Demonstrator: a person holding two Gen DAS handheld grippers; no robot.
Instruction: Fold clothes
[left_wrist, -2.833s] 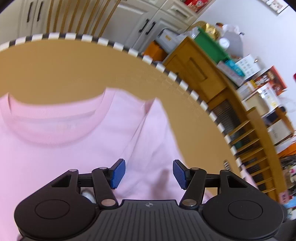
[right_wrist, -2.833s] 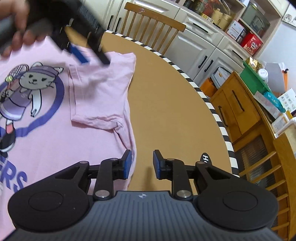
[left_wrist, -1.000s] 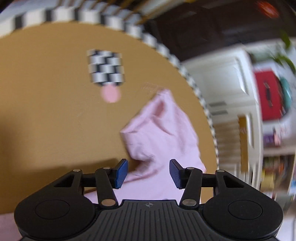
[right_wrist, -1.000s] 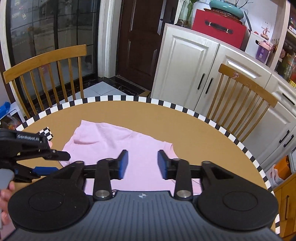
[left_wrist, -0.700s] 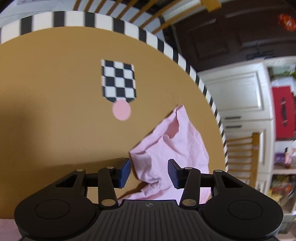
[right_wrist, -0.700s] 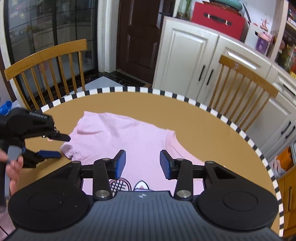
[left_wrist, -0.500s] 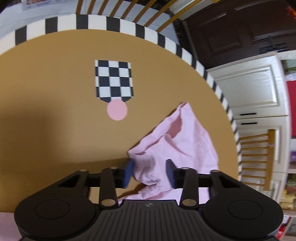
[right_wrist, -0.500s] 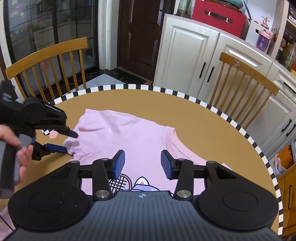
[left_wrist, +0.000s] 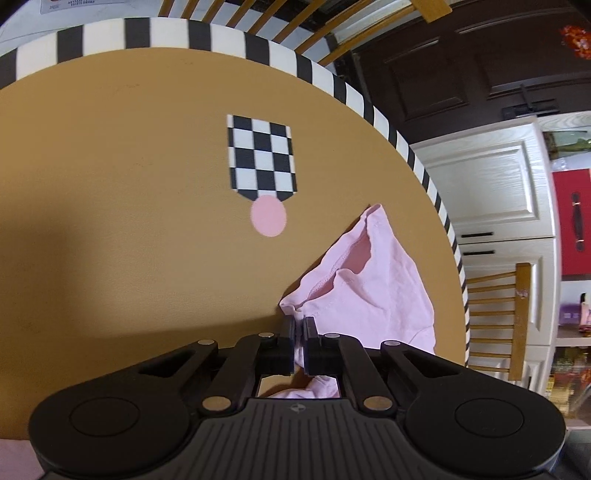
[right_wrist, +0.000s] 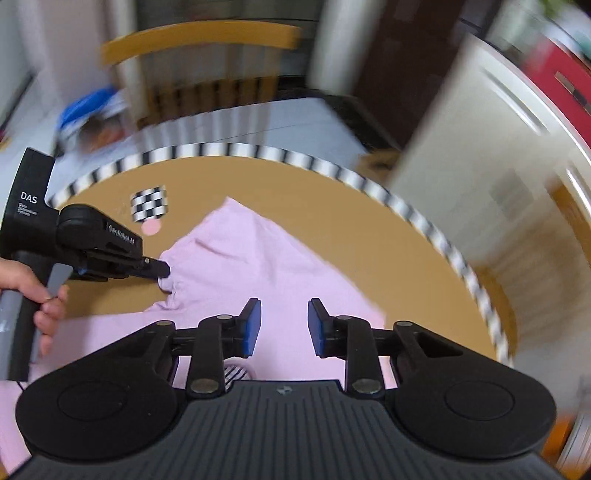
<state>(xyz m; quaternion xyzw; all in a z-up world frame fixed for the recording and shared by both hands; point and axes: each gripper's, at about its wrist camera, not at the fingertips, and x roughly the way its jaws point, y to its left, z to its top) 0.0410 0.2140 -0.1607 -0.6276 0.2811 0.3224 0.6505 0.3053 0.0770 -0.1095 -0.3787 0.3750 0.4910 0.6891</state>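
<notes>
Your left gripper (left_wrist: 299, 325): jaws just closed, clamped on sleeve hem of pink T-shirt (left_wrist: 369, 291). Your right gripper (right_wrist: 284, 326): jaws apart, just narrowing, nothing pinched, hovering over shirt. Shirt lies spread on round table (left_wrist: 129, 221); sleeve toward 1 o'clock in left view. Checkered marker (left_wrist: 262, 158) at 11 o'clock, apart from sleeve.

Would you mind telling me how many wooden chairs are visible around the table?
2: one chair behind the table's far striped edge, another chair to the right by the white cabinets; more may be out of view.
</notes>
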